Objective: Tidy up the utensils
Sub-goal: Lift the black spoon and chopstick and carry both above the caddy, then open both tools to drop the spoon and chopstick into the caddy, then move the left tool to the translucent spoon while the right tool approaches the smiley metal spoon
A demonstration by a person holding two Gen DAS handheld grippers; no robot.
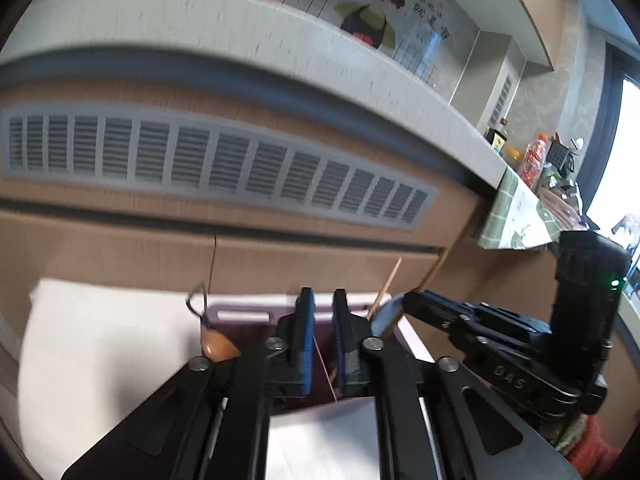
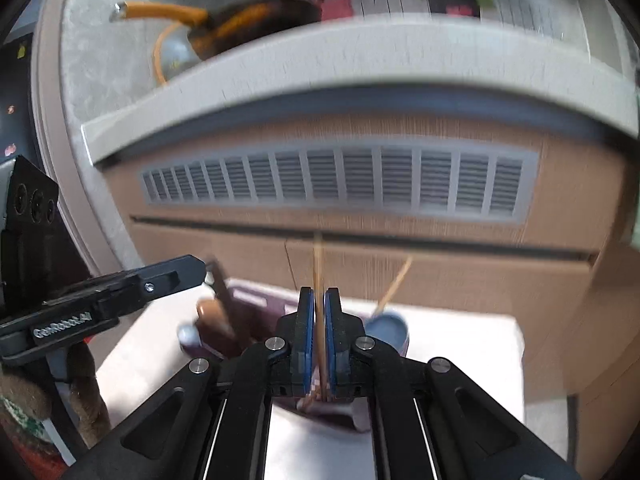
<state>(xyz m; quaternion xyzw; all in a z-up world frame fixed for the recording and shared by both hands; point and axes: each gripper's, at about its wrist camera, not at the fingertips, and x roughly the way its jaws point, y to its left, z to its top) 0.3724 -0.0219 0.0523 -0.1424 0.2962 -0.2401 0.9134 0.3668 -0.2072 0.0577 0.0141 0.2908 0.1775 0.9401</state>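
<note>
A kitchen counter runs across the back, with a wood-grain cabinet front [image 1: 280, 256] and a long grey vent grille [image 2: 340, 180] beneath it, and a dark pan with an orange handle [image 2: 248, 20] sitting up on the worktop. In front of the cabinet a white-covered surface [image 1: 100, 340] carries a purple utensil holder [image 1: 240, 314], and that is where the sorting is going on. Already standing in the holder are a brown-handled utensil with a wire loop [image 1: 216, 344], a pale spoon [image 2: 386, 330] and a single chopstick [image 2: 394, 284] leaning out to the right. The right gripper [image 2: 319, 320] is clamped on a pair of thin wooden chopsticks [image 2: 319, 264], held upright right over the holder's mouth. The left gripper [image 1: 323, 332] has its blue pads parted with only a thin stick showing in the gap, untouched as far as I can tell. So I'd say the job is well along: several pieces are in, and the held chopsticks remain to be dropped in. Whether more utensils wait elsewhere, I can't see.
</note>
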